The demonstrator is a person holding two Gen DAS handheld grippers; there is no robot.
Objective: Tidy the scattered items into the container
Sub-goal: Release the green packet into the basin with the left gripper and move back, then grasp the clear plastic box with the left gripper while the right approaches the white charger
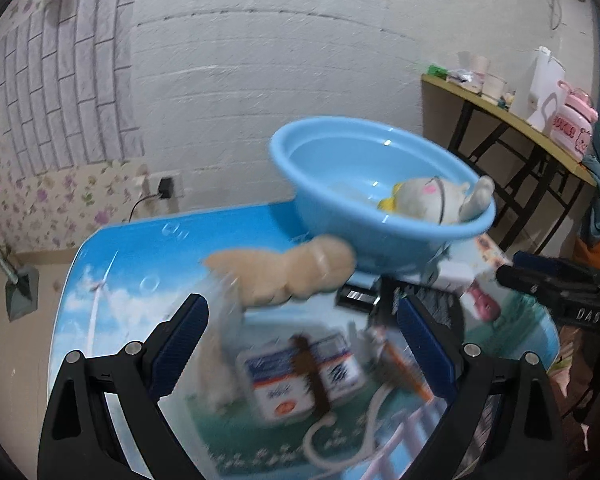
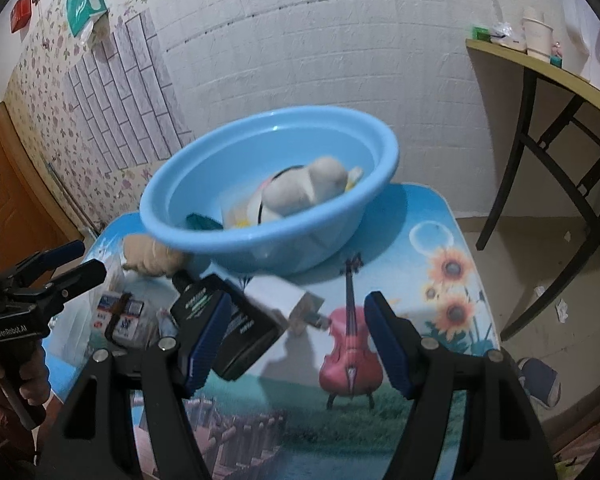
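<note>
A light blue basin stands at the far side of a small picture-printed table; it also shows in the right wrist view. A white plush toy lies in it, also seen from the right. A beige plush lies in front of the basin. A white and blue carton and a white cord lie below my open, empty left gripper. My right gripper is open and empty; a black tube lies beside its left finger, near a white box.
A yellow-topped side table with cups, a white jug and a pink jar stands at the right by the white brick wall. A wall socket with a plug is low on the wall. A dustpan leans at the left. A shoe lies on the floor.
</note>
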